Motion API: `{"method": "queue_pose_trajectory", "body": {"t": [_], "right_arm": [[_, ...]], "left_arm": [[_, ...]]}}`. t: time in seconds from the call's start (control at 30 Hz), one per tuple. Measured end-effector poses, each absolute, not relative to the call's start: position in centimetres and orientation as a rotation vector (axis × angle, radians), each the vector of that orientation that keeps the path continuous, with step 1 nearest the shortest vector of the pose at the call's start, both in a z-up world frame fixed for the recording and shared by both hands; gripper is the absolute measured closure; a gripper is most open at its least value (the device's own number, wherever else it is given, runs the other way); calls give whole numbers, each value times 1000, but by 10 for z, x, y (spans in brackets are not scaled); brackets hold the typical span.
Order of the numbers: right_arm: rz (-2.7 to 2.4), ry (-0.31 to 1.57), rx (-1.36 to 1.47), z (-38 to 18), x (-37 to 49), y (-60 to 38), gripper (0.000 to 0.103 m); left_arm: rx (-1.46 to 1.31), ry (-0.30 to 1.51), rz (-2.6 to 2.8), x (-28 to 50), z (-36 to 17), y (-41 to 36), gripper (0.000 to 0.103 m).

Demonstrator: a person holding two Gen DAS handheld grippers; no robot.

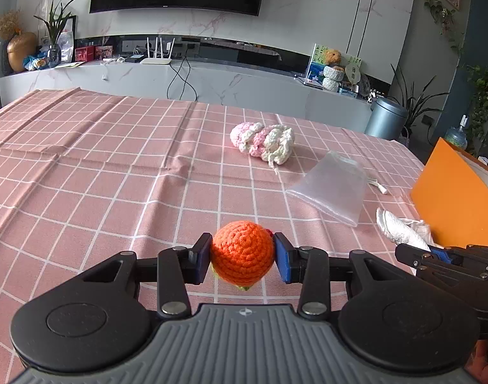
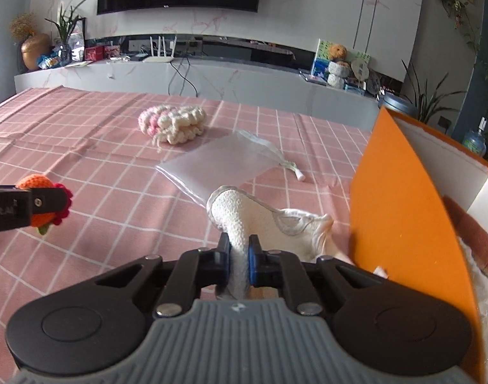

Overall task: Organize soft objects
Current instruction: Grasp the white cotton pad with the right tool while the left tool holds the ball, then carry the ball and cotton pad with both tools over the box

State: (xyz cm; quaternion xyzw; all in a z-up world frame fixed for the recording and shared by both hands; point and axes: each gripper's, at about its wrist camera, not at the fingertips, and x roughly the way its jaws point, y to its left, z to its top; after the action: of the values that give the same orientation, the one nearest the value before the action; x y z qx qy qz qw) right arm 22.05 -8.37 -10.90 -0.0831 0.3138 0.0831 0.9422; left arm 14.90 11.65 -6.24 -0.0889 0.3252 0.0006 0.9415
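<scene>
My left gripper (image 1: 242,256) is shut on an orange crocheted ball (image 1: 242,252) and holds it just above the pink checked tablecloth (image 1: 100,176). The ball also shows at the left edge of the right wrist view (image 2: 36,182). My right gripper (image 2: 239,252) is shut on a white textured cloth (image 2: 234,220) beside the orange box (image 2: 404,224). The cloth also shows in the left wrist view (image 1: 400,228). A pink and cream crocheted bundle (image 1: 263,140) lies further back on the table; it also shows in the right wrist view (image 2: 173,123).
A clear drawstring pouch (image 1: 332,185) lies flat between the bundle and the box; it also shows in the right wrist view (image 2: 221,163). The orange box (image 1: 452,198) stands open at the table's right side. A TV console stands beyond the table's far edge.
</scene>
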Motion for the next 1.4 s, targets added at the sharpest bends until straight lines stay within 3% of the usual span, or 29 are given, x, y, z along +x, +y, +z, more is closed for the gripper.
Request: {"method": "queue_pose_trajectory", "body": {"t": [1.4], "right_arm": [[307,291,-121,40,94,-159,95]], "left_arm": [[-64,416,-240,81,51,23,57]]}}
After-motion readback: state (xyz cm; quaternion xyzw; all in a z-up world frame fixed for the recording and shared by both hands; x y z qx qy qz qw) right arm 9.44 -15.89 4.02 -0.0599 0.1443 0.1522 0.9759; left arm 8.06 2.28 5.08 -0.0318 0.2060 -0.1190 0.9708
